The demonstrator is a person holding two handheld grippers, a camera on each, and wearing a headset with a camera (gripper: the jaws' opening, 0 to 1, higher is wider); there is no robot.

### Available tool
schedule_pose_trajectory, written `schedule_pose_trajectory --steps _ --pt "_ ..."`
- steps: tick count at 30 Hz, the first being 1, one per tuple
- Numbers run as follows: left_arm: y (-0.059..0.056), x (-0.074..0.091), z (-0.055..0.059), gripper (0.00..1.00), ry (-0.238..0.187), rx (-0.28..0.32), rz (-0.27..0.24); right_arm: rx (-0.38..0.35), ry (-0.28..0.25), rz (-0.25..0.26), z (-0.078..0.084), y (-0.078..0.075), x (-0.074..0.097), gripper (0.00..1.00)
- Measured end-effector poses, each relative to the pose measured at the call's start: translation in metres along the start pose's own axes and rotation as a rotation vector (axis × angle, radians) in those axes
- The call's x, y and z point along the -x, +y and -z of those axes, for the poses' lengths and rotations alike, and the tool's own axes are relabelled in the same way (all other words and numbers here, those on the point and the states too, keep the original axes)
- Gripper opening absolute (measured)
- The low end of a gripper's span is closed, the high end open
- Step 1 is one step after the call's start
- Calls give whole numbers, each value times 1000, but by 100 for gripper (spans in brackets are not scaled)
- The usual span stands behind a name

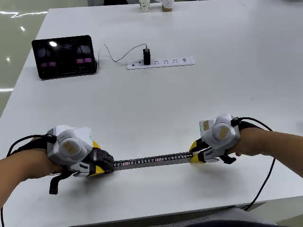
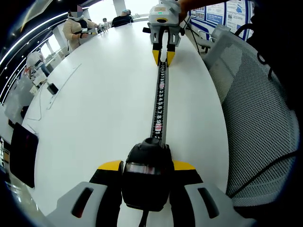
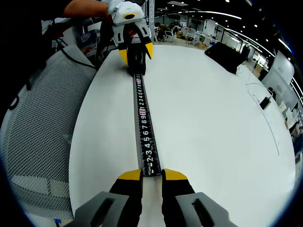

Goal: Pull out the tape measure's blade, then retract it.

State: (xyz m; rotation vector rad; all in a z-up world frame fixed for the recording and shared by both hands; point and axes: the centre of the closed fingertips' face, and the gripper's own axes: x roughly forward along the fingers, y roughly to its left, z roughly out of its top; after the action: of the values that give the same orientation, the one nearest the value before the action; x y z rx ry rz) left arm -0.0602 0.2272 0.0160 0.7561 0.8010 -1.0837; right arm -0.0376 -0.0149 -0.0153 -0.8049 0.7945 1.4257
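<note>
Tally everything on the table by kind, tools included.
Tools: 2 (left tool, right tool)
Tape measure: 1
Tablet: 1
Power strip: 1
Charger: 1
Cups: 2
Total: 8

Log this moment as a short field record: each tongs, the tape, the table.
left tongs: shut on the black case of the tape measure
right tongs: shut on the free end of the blade
blade state: pulled out, straight between the two tongs, numbers up
table: white; tablet and power strip with a charger at the far side
stage: blade out, not yet retracted
</note>
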Motion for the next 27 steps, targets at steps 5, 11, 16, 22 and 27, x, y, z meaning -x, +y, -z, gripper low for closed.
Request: schedule_pose_trajectory --steps 5,11,16,22,27 --pt "0 0 0 33 -1 -7 0 -6 -1 3 0 0 0 12" --pt "-1 -1 -1 32 8 -39 17 -29 -2 9 0 0 0 12" --pt "-2 -1 -1 32 18 -65 13 -37 -5 8 0 1 1 12" --pt "-3 0 -1 32 19 -44 11 -48 -10 1 0 2 1 12" --pt "-2 0 -1 32 22 -31 4 -27 -4 -4 1 2 1 12"
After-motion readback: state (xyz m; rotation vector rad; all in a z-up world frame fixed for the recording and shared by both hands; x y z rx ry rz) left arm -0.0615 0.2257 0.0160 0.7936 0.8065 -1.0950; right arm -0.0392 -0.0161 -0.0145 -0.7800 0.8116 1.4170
